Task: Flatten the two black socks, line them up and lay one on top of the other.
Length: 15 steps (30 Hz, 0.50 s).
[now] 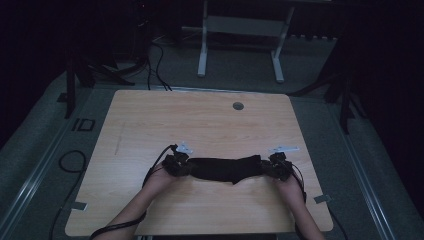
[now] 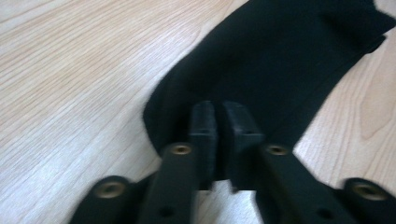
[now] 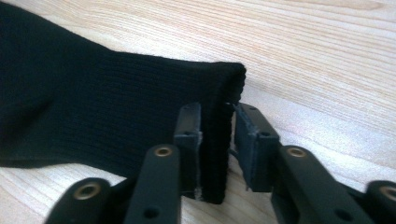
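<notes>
Black knitted cloth (image 1: pixel 227 169) lies stretched across the lower middle of the wooden table (image 1: pixel 200 120). Both forearms enter from the bottom edge, angled inward. Left gripper (image 2: pixel 218 122), lower centre-left in the high view, is pinched tight on one cloth end. Right gripper (image 3: pixel 215 122), lower centre-right, is narrowly parted with the ribbed hem between its jaws, against one pad.
</notes>
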### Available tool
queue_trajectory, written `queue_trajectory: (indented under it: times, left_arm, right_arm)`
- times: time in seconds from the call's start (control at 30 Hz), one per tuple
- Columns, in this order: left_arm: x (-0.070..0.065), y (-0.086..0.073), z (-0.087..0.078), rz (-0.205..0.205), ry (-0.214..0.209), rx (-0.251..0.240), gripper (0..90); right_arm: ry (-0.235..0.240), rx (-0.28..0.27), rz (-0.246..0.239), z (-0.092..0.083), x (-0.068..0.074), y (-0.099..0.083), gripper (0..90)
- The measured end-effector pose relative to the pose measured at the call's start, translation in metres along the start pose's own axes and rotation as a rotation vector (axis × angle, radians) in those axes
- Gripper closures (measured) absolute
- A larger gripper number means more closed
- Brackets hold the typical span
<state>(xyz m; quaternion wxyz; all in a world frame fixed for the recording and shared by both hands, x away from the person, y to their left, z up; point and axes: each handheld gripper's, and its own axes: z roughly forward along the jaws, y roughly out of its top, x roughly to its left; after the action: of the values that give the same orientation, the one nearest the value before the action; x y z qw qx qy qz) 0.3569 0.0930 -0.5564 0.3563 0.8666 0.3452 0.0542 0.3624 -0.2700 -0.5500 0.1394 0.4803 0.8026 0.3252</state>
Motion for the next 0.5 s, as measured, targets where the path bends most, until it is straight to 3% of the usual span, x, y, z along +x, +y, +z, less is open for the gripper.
queue_trajectory:
  times: [0.07,0.17,0.27,0.4,0.43,0.47,0.5]
  left_arm:
    - [-0.001,0.002,-0.001,0.008,-0.002,-0.014,61.2]
    - [-0.002,0.003,-0.003,0.005,-0.006,-0.037,48.3]
    - [-0.004,0.006,-0.008,0.007,-0.019,-0.067,42.3]
    - [-0.006,0.006,-0.016,-0.029,-0.005,-0.103,31.5]
    - [-0.006,0.006,-0.018,-0.036,-0.006,-0.108,23.4]
    - [-0.007,0.005,-0.02,-0.044,-0.002,-0.118,21.3]
    - [-0.009,0.005,-0.021,-0.044,0.008,-0.122,16.5]
  right_arm:
    - [0.006,-0.002,-0.007,-0.001,0.0,0.002,57.8]
    - [0.002,-0.017,-0.011,-0.003,0.001,0.003,50.3]
    - [0.004,-0.036,-0.019,-0.009,0.001,0.007,37.9]
    - [0.013,-0.052,-0.026,-0.014,0.0,0.012,30.4]
    - [0.045,-0.063,-0.022,-0.019,0.0,0.017,24.1]
    - [0.057,-0.063,-0.033,-0.02,0.0,0.018,17.4]
    - [0.069,-0.066,-0.047,-0.021,0.001,0.019,15.7]
